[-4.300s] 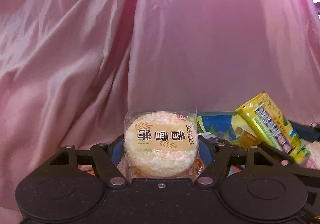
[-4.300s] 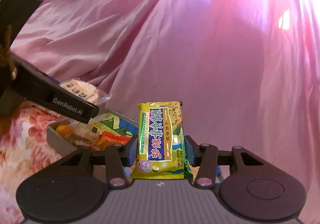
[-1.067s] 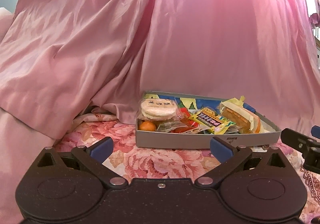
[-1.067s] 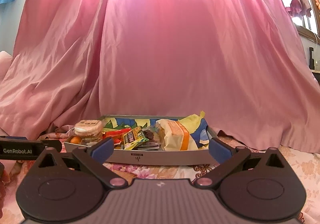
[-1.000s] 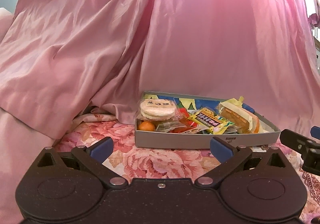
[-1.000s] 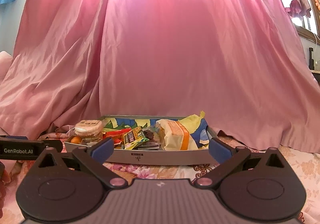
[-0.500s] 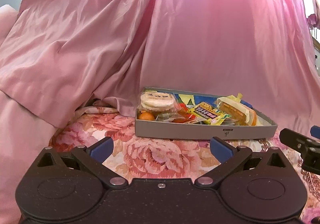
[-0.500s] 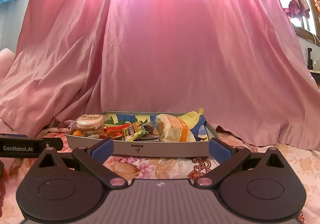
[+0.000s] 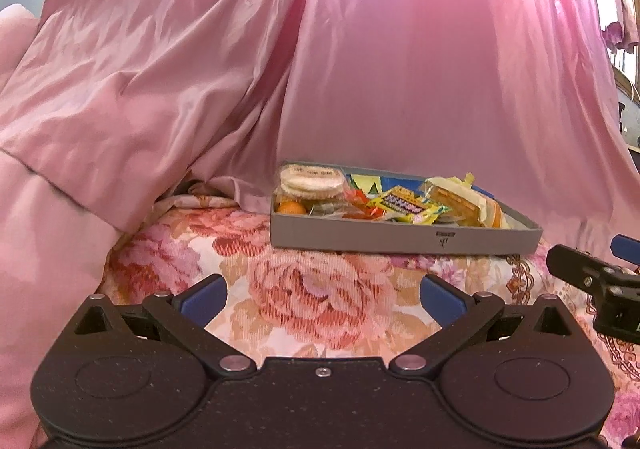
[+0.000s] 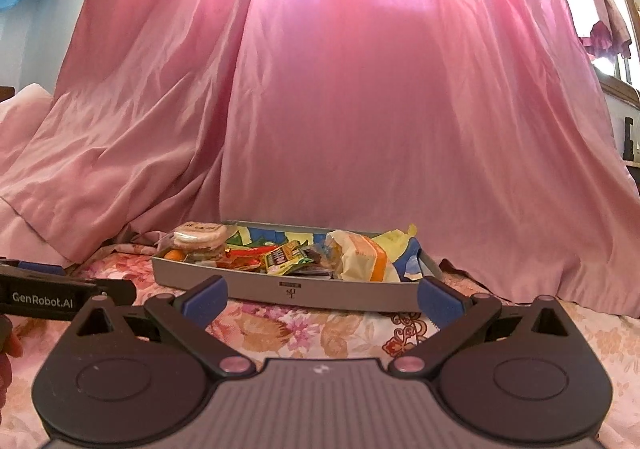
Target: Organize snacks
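A shallow grey box (image 9: 400, 239) (image 10: 320, 291) holds the snacks on a floral cloth. Inside lie a round rice cracker pack (image 9: 310, 181) (image 10: 200, 235), a yellow biscuit pack (image 9: 408, 205) (image 10: 286, 257), a wrapped bread (image 9: 464, 201) (image 10: 360, 257), a small orange fruit (image 9: 291, 208) and red wrappers. My left gripper (image 9: 322, 299) is open and empty, well back from the box. My right gripper (image 10: 322, 299) is open and empty too, close in front of the box. Each gripper shows at the edge of the other's view.
A pink satin curtain (image 9: 360, 69) (image 10: 360, 89) hangs behind the box and drapes onto the surface at the left. The floral cloth (image 9: 320, 289) spreads between the grippers and the box. A window frame (image 10: 616, 49) shows at the far right.
Earlier each gripper held a pack over the box; both packs now lie in it. Over the last second both open grippers have drawn back and lowered.
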`<state>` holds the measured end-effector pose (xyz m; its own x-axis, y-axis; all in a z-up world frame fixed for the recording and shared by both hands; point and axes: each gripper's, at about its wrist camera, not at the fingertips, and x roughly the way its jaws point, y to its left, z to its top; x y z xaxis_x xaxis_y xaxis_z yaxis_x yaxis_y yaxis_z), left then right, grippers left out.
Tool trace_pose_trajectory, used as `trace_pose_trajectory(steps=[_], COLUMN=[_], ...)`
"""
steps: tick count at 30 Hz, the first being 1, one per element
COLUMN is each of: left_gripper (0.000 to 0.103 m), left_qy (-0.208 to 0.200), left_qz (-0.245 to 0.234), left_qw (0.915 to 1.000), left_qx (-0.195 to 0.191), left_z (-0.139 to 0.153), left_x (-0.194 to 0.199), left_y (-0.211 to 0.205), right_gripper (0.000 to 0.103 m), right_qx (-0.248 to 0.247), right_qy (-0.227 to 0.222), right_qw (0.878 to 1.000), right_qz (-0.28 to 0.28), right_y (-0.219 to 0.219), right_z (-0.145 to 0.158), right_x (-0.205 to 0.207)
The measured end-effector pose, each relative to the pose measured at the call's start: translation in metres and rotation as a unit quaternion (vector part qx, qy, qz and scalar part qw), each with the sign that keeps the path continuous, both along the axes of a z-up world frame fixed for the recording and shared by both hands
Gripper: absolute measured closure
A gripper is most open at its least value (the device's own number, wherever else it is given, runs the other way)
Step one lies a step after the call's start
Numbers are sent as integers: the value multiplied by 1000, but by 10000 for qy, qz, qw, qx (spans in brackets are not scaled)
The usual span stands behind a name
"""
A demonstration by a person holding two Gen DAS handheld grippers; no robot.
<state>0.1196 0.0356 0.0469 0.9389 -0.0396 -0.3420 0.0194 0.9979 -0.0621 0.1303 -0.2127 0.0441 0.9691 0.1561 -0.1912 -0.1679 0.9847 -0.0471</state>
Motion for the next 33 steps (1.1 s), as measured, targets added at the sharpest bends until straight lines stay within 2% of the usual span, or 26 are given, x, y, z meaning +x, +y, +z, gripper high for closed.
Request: trace_pose_trajectory(steps=[6, 12, 20, 33], left_gripper=[1, 1, 1, 1], left_qy=[188, 231, 465, 579], left_qz=[124, 146, 88, 121], left_qw=[9997, 9991, 9983, 9975], left_qx=[46, 340, 351, 387], left_z=[-7, -18, -29, -39], left_x=[-9, -20, -28, -37], left_y=[1, -3, -8, -2], right_gripper=[0, 0, 0, 0], right_qx=[113, 175, 302, 226], right_qy=[57, 150, 289, 312], right_qw=[9999, 9997, 9991, 9993], right_qz=[29, 114, 40, -25], right_y=[2, 4, 0, -5], right_z=[-4, -13, -21, -42], right_x=[-8, -18, -28, -46])
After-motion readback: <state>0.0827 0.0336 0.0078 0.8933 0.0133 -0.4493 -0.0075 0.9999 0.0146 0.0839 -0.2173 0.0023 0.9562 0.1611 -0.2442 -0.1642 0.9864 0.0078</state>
